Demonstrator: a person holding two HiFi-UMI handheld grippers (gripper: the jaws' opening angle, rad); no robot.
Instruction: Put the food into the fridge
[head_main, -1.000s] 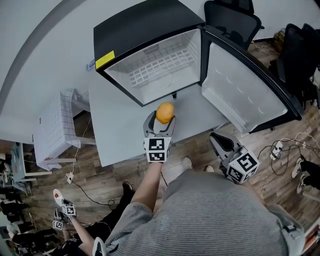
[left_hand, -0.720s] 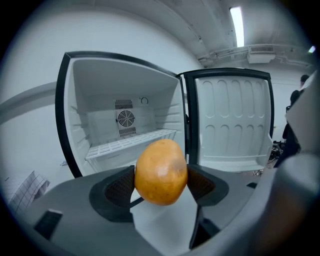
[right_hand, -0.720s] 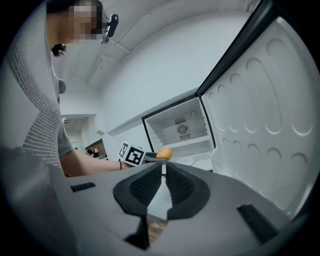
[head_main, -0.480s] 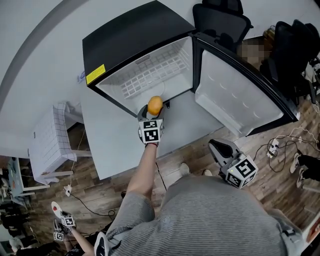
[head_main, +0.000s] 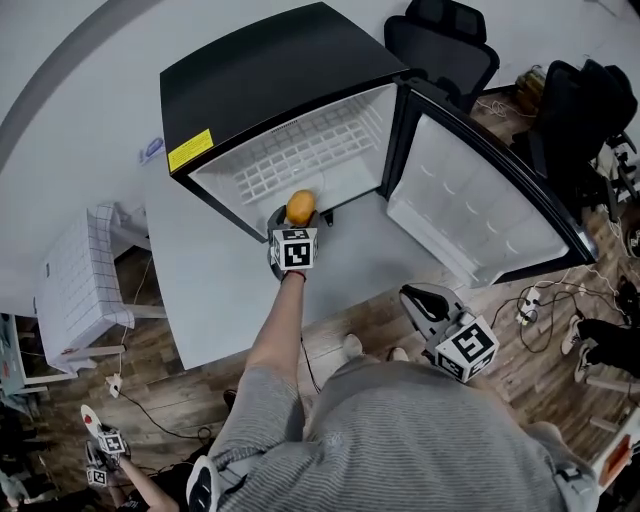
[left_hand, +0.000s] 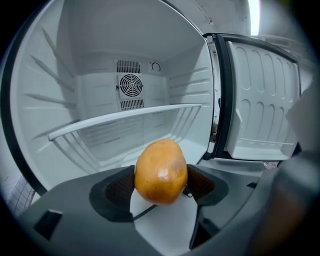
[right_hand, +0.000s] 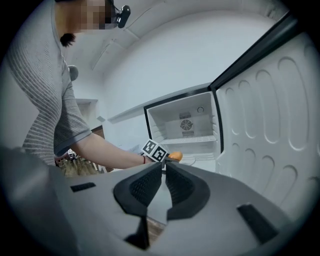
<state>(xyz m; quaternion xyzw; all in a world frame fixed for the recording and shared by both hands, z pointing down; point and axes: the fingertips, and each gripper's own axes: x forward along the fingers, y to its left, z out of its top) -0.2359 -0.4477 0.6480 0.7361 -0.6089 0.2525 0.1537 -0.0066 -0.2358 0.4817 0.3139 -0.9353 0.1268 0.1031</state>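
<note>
An orange-yellow fruit (left_hand: 161, 171) sits clamped between the jaws of my left gripper (head_main: 298, 212), which is shut on it. The gripper is held at the mouth of the open black fridge (head_main: 262, 75), just in front of the white inner compartment (left_hand: 125, 130). The fruit (head_main: 300, 207) shows at the fridge's lower front edge in the head view. From the right gripper view the fruit (right_hand: 175, 156) peeks out beyond the marker cube. My right gripper (head_main: 420, 300) hangs low by the person's body, its jaws shut with nothing between them (right_hand: 163, 183).
The fridge door (head_main: 480, 200) stands swung wide to the right. A wire shelf (left_hand: 125, 116) crosses the fridge interior below a round fan grille (left_hand: 130, 85). Black office chairs (head_main: 445, 45) stand behind the door. A white stool (head_main: 75, 285) stands at left. Cables (head_main: 535, 305) lie on the wood floor.
My left gripper has carried the fruit forward, from out in front of the fridge to its opening. The right gripper drifted slightly lower and left.
</note>
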